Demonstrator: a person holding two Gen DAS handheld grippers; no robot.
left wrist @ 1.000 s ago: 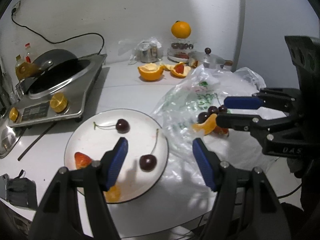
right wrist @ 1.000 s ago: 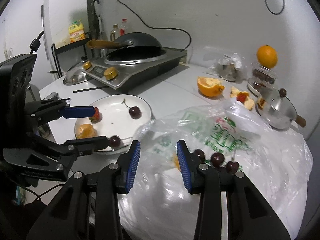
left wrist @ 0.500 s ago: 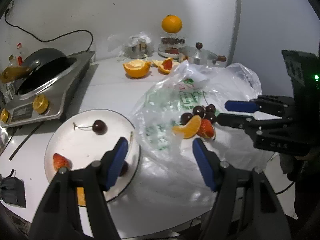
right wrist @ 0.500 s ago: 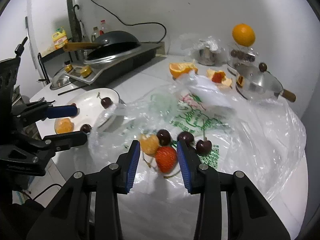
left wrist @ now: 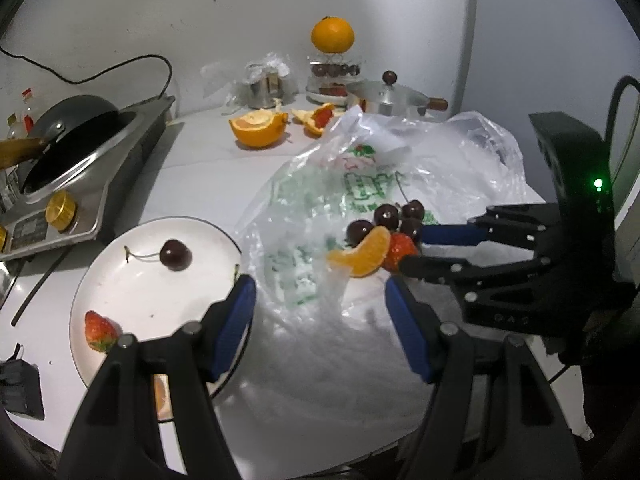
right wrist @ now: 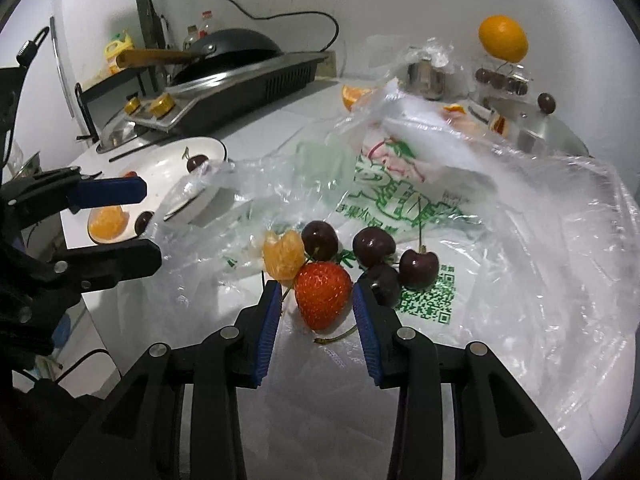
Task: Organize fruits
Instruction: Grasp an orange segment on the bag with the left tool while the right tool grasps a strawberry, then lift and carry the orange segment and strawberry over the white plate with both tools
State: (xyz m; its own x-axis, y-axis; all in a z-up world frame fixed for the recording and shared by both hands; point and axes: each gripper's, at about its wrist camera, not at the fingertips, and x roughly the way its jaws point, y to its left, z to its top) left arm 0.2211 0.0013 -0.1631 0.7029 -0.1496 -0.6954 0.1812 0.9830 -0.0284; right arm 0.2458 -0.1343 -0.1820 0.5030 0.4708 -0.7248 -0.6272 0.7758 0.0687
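A red strawberry (right wrist: 322, 294) lies on a clear plastic bag (right wrist: 480, 216) with an orange segment (right wrist: 282, 256) and several dark cherries (right wrist: 418, 269). My right gripper (right wrist: 316, 320) is open, its blue pads either side of the strawberry, not touching it. In the left wrist view the strawberry (left wrist: 400, 255), segment (left wrist: 362, 254) and right gripper (left wrist: 412, 250) show at centre right. My left gripper (left wrist: 320, 320) is open and empty over the bag's near edge, beside a white plate (left wrist: 136, 300) holding a cherry (left wrist: 175, 254), a strawberry (left wrist: 100, 330) and an orange piece.
An induction cooker with a black wok (left wrist: 68, 152) stands at the left. A halved orange (left wrist: 259, 130), peels, a steel pot (left wrist: 384, 100), a wrapped cup (left wrist: 264, 88) and a stand with a whole orange (left wrist: 333, 36) are at the back. The table edge runs close below the grippers.
My right gripper has moved forward and down until its pads flank the strawberry. My left gripper has shifted right, away from the plate, towards the bag. Both stayed open.
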